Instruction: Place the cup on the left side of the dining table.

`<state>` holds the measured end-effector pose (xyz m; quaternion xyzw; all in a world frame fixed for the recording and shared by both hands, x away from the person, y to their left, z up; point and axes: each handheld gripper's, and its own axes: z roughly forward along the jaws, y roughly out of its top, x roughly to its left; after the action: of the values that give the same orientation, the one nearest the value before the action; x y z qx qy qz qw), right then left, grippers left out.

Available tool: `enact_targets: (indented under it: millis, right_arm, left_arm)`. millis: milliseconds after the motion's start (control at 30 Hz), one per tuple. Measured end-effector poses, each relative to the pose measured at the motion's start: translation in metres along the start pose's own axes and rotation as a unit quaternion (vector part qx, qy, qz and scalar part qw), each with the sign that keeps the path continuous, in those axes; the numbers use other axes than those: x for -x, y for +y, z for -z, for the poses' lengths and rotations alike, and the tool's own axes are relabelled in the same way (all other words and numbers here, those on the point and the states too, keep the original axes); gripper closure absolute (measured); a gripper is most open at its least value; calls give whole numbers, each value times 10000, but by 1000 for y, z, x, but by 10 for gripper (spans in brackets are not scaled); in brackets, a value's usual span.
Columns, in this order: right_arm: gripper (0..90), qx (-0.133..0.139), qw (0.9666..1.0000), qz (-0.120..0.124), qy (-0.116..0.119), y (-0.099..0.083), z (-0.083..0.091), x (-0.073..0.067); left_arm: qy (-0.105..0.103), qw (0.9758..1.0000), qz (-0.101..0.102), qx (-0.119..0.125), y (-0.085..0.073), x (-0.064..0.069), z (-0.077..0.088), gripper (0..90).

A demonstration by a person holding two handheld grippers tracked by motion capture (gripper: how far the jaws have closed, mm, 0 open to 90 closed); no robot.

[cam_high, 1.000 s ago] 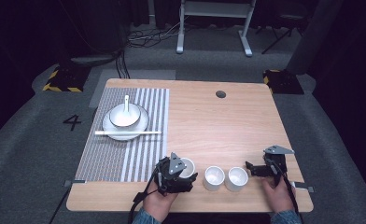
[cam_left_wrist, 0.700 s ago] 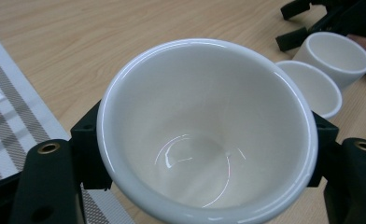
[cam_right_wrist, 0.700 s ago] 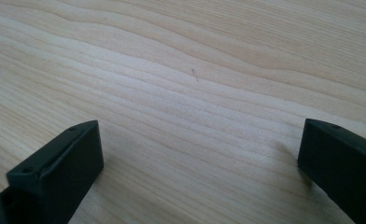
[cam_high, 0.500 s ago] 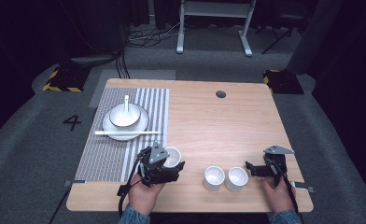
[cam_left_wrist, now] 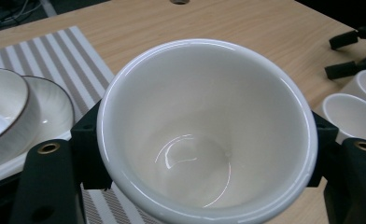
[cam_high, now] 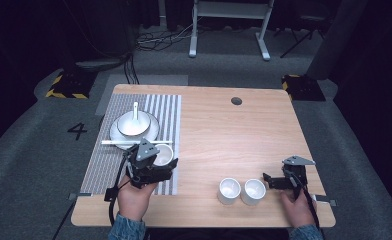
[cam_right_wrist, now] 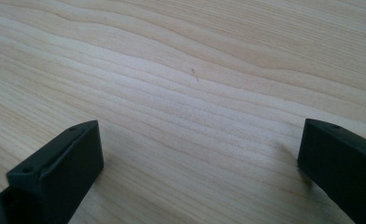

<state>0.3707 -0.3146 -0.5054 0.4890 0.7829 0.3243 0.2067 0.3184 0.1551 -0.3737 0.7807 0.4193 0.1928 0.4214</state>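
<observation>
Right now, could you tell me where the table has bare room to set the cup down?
The wood between the striped mat and the two cups lies bare. Crowded: the mat's far end, around the bowl.

Striped placemat (cam_high: pixel 134 145) on the left part of the wooden table (cam_high: pixel 224 135); on it a plate (cam_high: pixel 120 135) carrying a bowl (cam_high: pixel 130 125) with a white spoon (cam_high: pixel 136 111) standing in it; pale chopsticks (cam_high: pixel 115 142) lying across the mat just beside the plate's near edge; dark round hole (cam_high: pixel 236 101) in the tabletop near the far edge; a white "4" (cam_high: pixel 77 131) on the grey floor left of the table.
</observation>
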Motion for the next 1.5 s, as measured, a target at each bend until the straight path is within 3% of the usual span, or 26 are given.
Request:
enact_targets:
  millis: [233, 300, 467, 533, 700, 900, 1067, 1267, 1500]
  right_arm:
    - [1, 0, 10000, 1, -1, 0, 0, 0]
    - [1, 0, 10000, 2, -2, 0, 0, 0]
    - [1, 0, 10000, 1, -2, 0, 0, 0]
    - [1, -1, 10000, -1, -1, 0, 0, 0]
    - [1, 0, 10000, 2, -2, 0, 0, 0]
    - [1, 1, 10000, 0, -4, 0, 0, 0]
    - [1, 0, 10000, -3, -13, 0, 0, 0]
    - [1, 3, 10000, -10, -13, 0, 0, 0]
    - [1, 5, 10000, -5, -16, 0, 0, 0]
  left_arm:
    - [385, 9992, 105, -24, 3, -21, -8, 268]
    - [413, 9990, 140, 0, 3, -22, -10, 267]
    - [637, 9980, 40, 1, 2, -32, -15, 267]
    - [626, 9978, 208, 20, -1, -42, -22, 268]
    - [596, 9976, 355, 34, -7, -55, -35, 267]
    - [653, 9960, 596, -146, -21, -70, -52, 267]
    - [731, 9955, 535, -286, -26, -69, -63, 268]
    - [723, 9939, 743, -364, -33, -73, -75, 268]
    - [722, 9928, 744, -593, -40, -75, -84, 267]
